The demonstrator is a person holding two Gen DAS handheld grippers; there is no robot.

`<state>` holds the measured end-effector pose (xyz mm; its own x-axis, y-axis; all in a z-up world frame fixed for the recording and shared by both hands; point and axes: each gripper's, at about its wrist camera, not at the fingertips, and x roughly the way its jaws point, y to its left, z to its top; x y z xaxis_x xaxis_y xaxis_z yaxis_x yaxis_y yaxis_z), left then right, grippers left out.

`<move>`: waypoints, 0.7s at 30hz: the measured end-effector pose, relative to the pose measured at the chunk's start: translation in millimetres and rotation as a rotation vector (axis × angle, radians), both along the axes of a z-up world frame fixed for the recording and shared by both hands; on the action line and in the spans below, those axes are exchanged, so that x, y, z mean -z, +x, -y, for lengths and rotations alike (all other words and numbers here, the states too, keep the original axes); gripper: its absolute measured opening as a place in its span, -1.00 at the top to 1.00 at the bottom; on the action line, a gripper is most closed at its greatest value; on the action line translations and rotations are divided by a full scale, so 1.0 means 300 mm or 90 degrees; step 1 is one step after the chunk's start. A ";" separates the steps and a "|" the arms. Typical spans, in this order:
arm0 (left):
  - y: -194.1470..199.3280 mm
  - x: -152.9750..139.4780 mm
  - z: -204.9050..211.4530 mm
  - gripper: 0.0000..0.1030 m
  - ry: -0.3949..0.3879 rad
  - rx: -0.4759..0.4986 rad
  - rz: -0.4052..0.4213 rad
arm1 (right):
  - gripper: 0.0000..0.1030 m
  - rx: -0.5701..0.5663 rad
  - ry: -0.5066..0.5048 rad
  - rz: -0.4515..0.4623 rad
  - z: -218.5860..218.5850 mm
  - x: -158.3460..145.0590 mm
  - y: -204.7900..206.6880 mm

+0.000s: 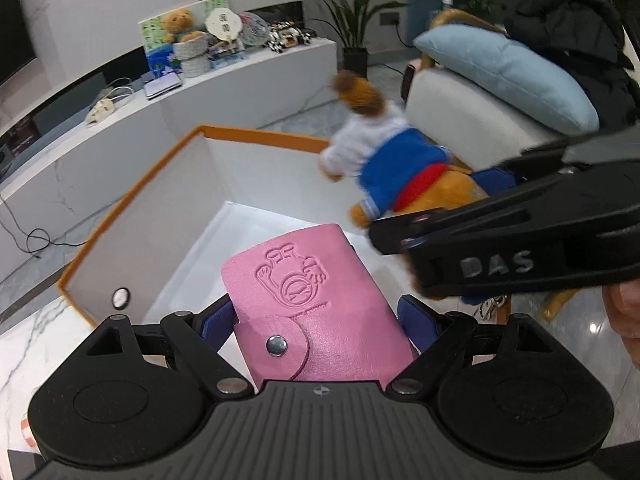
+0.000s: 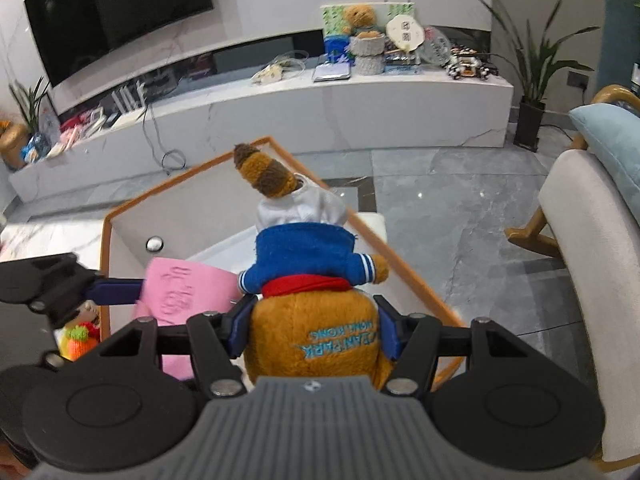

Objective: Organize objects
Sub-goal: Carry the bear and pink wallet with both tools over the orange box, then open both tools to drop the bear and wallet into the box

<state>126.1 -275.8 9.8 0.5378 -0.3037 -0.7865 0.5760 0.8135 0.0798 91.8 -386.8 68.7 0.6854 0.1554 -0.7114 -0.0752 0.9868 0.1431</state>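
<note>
In my left gripper (image 1: 316, 316) I hold a pink card wallet (image 1: 316, 300), the blue pads (image 1: 416, 320) pressed against its two long edges, snap flap nearest me and the embossed end pointing forward and down. My right gripper (image 2: 314, 322) is clamped on a plush toy (image 2: 316, 292), squeezing its brown body at the sides; its long axis runs straight out from my fingers, the tail-like brown tip farthest away.

Both things hang over the open white box with the orange rim (image 1: 256, 136). What matters for the next move, as I judge it, is what lies beneath each: the wallet's far end sits above the box's bare white floor (image 1: 224, 236), on the side near the wall with the small round magnet (image 1: 121, 298), while the plush hangs just to its right, over the opposite wall (the two nearly side by side, apart as far as I can tell).

The left seems the nearer to setting down; the plush's length would want laying along the box.
</note>
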 end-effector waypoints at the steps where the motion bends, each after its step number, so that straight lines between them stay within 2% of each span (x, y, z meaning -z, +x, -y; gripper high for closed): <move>1: -0.001 0.010 0.007 -0.95 0.004 0.003 -0.001 | -0.22 -0.004 -0.004 -0.004 -0.008 0.005 0.002; 7: -0.016 0.062 0.022 -0.95 0.022 0.016 -0.016 | -0.22 -0.023 -0.032 -0.028 -0.045 0.041 0.023; 11: -0.008 0.074 0.004 -0.95 0.003 0.005 -0.042 | -0.22 -0.032 -0.050 -0.043 -0.065 0.062 0.032; 21: -0.006 0.077 -0.013 -0.95 -0.002 -0.001 -0.050 | -0.23 -0.036 -0.065 -0.049 -0.082 0.076 0.032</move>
<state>124.3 -272.0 -13.1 0.4743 -0.3063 -0.8254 0.5796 0.8143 0.0308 101.5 -362.4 46.0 0.6205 0.1170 -0.7754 -0.1244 0.9910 0.0499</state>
